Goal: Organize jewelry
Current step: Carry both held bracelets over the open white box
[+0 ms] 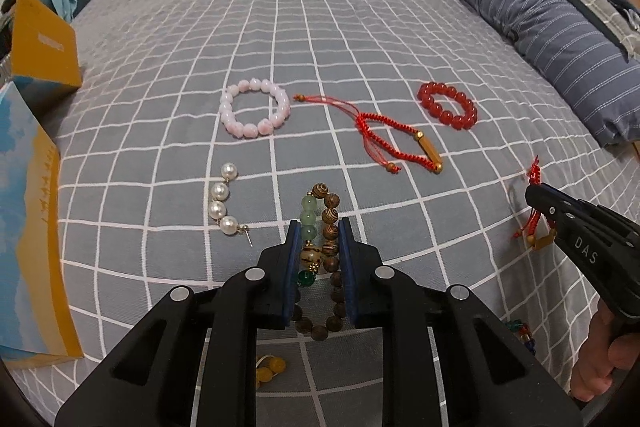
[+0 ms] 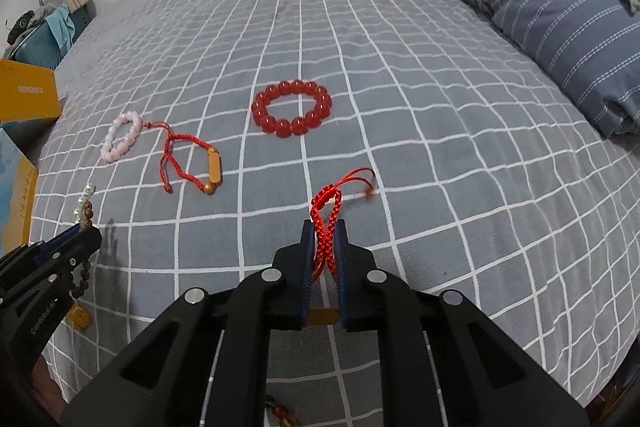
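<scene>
Left to right on my grey checked bedspread (image 1: 360, 27):
- yellow box (image 1: 44, 47), far left edge.
- pearl strand (image 1: 223, 199), lying loose.
- pink bead bracelet (image 1: 255, 107), flat.
- my left gripper (image 1: 320, 239), narrowed onto a wooden bead bracelet (image 1: 331, 223).
- red cord bracelet (image 1: 400, 143), flat.
- red bead bracelet (image 1: 447, 105), near the striped pillow (image 1: 540, 11).
- my right gripper (image 2: 324, 243), clamped on a second red cord bracelet (image 2: 325, 223).
</scene>
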A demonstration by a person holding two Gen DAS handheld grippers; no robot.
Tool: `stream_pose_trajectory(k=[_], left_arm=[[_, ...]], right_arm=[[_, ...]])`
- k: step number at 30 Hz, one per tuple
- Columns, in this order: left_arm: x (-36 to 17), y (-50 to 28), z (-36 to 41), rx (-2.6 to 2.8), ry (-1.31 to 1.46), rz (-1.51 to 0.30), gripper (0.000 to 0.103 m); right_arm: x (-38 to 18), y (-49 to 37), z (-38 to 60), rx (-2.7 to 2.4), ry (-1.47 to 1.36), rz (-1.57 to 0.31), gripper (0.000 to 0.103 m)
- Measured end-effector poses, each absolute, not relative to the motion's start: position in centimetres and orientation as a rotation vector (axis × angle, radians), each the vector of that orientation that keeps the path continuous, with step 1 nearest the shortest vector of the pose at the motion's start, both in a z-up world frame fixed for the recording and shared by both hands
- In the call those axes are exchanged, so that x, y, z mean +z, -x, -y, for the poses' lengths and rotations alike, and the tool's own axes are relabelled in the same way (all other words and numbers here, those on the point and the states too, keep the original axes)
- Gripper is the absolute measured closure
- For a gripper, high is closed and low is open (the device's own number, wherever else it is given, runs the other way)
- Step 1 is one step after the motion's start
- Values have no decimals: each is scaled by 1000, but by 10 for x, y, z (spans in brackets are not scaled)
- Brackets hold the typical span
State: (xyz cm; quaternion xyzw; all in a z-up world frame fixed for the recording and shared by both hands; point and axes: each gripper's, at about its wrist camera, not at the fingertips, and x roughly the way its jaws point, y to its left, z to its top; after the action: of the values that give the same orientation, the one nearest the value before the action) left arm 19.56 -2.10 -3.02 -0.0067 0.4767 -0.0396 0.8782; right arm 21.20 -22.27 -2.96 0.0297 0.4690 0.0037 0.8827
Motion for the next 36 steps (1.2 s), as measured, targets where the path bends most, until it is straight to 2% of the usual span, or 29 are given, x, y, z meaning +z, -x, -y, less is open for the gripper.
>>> stream_pose_trajectory(k=[24,36], left_arm=[[18,-174,-2,-63,32,-851,85],[50,-155,-42,-16,50,-800,85]], right_arm=[[9,-189,206,28,-24,-821,94],[38,-181,173,67,-11,-789,94]])
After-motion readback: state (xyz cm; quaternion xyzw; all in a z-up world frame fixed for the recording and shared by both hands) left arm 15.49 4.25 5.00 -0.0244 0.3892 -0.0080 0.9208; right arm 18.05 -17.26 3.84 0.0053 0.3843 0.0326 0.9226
